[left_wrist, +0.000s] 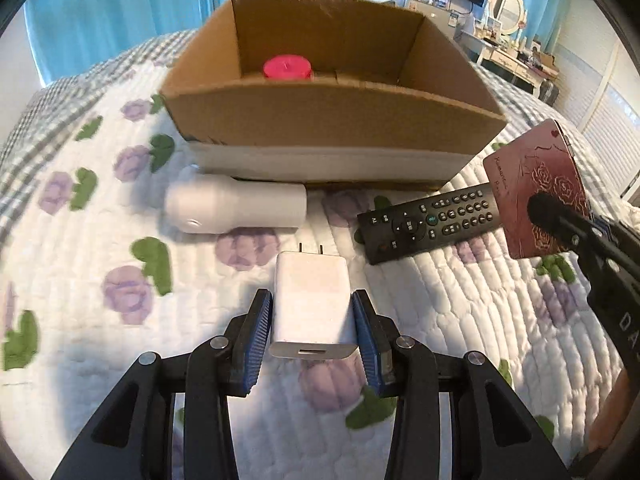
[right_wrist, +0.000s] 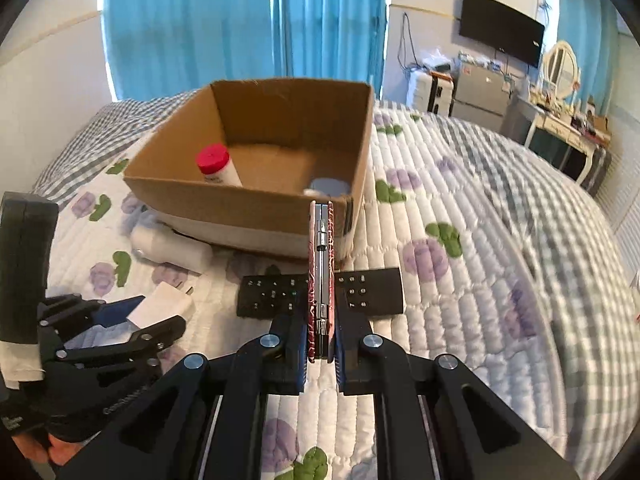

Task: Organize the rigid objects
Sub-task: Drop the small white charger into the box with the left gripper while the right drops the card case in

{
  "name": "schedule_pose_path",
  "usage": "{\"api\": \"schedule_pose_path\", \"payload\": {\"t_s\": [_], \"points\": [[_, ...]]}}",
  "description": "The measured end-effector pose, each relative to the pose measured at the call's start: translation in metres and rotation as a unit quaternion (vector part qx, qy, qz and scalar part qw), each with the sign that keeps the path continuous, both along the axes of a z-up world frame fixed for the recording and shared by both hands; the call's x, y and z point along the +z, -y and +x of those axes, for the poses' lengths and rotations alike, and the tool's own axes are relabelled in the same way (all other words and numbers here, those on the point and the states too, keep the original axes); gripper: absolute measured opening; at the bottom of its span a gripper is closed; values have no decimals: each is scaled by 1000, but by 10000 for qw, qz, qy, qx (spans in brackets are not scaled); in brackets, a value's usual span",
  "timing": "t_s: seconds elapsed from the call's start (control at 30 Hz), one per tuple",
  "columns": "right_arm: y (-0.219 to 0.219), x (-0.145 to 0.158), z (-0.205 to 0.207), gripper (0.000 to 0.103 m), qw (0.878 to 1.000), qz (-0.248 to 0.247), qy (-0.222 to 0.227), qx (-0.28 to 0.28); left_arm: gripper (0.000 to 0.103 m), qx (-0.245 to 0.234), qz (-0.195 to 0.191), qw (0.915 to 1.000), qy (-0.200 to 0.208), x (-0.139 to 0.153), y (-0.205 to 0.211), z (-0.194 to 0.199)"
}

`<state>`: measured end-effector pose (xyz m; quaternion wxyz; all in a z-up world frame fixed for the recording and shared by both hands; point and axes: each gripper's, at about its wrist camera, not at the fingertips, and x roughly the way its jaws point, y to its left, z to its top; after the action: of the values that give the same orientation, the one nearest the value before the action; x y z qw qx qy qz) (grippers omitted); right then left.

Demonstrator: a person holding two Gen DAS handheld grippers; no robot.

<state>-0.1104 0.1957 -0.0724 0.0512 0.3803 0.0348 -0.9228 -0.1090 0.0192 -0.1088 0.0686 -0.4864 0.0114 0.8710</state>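
Two grippers at work: each has an object, so the step in hand looks like carrying picked-up items to the cardboard box (left_wrist: 332, 120).
Left gripper (left_wrist: 313, 312): its blue pads sit against both sides of the white charger (left_wrist: 310, 300), pinching it; the charger is low over the quilt, and whether it is lifted clear I cannot tell.
Right gripper (right_wrist: 321, 344): pressed onto a thin pink case with a rose pattern (left_wrist: 536, 192), held edge-up, above the black remote (left_wrist: 432, 220).
Box: open-topped, on the bed just past the loose items; inside are a red-capped bottle (right_wrist: 216, 166) and something pale near the right corner that I cannot identify.
Still outside: the remote and a white cylindrical device (left_wrist: 236, 208) lying against the box's front wall.
Next move, as I judge it: both loads must rise above the front wall, travel forward, and be let go inside, away from the bottle.
Surface: a soft quilted bedspread (right_wrist: 460, 280) with purple flowers and green leaves, grey check at the edges.
Room: blue curtains (right_wrist: 240, 20) behind, a wall-mounted television (right_wrist: 502, 28), and a cluttered dressing table with an oval mirror on the right.
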Motion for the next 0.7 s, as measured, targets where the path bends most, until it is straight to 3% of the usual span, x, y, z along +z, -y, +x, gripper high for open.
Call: {"api": "schedule_pose_path", "payload": {"t_s": [0.33,0.53,0.7], "points": [[-6,72,3,9,9984,-149,-524,170,41,-114,-190,9986,-490,72,10,8],[-11,127,-30,10,9955,-256,-849,345,41,-146,-121,9934,-1132,137,8,-25],[-8,152,-71,9,9933,-215,-1051,429,41,-61,-89,9894,-1445,158,1,-73]]}}
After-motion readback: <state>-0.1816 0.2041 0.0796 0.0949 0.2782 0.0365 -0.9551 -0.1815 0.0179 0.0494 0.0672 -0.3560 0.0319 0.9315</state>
